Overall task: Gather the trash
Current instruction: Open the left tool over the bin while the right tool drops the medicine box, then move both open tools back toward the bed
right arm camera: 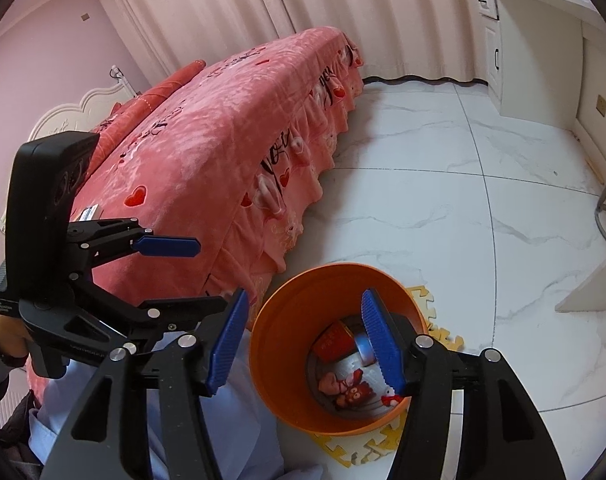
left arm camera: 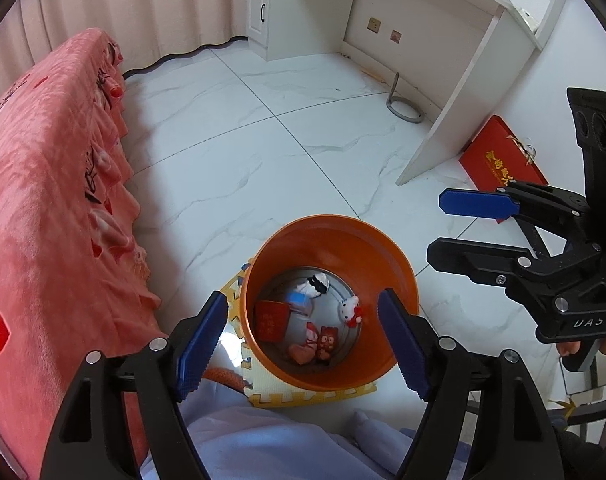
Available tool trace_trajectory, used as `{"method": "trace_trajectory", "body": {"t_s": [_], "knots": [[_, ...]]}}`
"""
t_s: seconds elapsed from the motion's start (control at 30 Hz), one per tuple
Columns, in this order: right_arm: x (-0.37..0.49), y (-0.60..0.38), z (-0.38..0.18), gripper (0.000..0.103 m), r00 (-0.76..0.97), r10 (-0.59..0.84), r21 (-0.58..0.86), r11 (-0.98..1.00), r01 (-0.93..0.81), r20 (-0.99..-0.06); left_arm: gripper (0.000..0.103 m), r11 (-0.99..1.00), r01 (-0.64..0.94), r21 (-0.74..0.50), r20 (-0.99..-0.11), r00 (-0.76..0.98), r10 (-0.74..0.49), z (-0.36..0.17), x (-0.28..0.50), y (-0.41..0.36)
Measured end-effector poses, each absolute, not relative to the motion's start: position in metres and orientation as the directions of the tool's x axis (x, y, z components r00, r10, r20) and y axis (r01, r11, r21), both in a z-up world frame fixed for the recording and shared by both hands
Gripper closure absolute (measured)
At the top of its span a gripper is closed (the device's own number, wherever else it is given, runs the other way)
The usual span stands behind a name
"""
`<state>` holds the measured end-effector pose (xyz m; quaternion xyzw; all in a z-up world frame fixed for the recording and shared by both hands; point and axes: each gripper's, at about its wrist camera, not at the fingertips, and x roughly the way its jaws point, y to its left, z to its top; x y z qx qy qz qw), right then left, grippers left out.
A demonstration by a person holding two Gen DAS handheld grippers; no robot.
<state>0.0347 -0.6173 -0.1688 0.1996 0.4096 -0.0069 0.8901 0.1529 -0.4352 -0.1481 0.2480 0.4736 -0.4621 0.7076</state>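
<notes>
Orange bin (left arm camera: 330, 240) stood upright on the white marble-tile floor (left arm camera: 263, 152), resting on a yellow foam puzzle mat (left arm camera: 303, 398), just beside the pink bedspread (left arm camera: 43, 220); its mouth was open and its base looked metallic grey.

Contents, seen from above in the left wrist view: a red packet (left arm camera: 272, 320) against the left wall; a white-and-black plush (left arm camera: 314, 285) at the far side, with a small blue-and-white item (left arm camera: 299, 303) beside it; a white cat plush with a red bow (left arm camera: 351, 310) at the right; a brown bear figure (left arm camera: 327, 340) and a pink plush (left arm camera: 305, 350) near the front, touching each other; all lay on the bin floor.

Left gripper (left arm camera: 303, 344) hung over the bin mouth, blue pads wide apart, nothing between them; right gripper (right arm camera: 305, 344) was likewise above the bin, jaws apart and empty.

Outside the bin: a red folder (left arm camera: 499, 156) lay flat on the floor by the white desk (left arm camera: 455, 92); a grey hose loop (left arm camera: 403, 106) lay under the desk.
</notes>
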Motion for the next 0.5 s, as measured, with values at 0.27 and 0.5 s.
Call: {"method": "trace_trajectory", "body": {"t_s": [0.27,0.5], "knots": [[0.031,-0.612,-0.162,0.044,0.665,0.157,0.353,0.92,0.169,-0.73,0.026,0.468,0.88,-0.083,-0.894,0.142,-0.425,-0.14,0.15,-0.427],[0.025,-0.599,-0.148,0.042,0.68,0.16,0.354,0.922,0.155,-0.716,0.015,0.493,0.867,-0.075,-0.875,0.18,-0.449,-0.124,0.145,-0.408]]}}
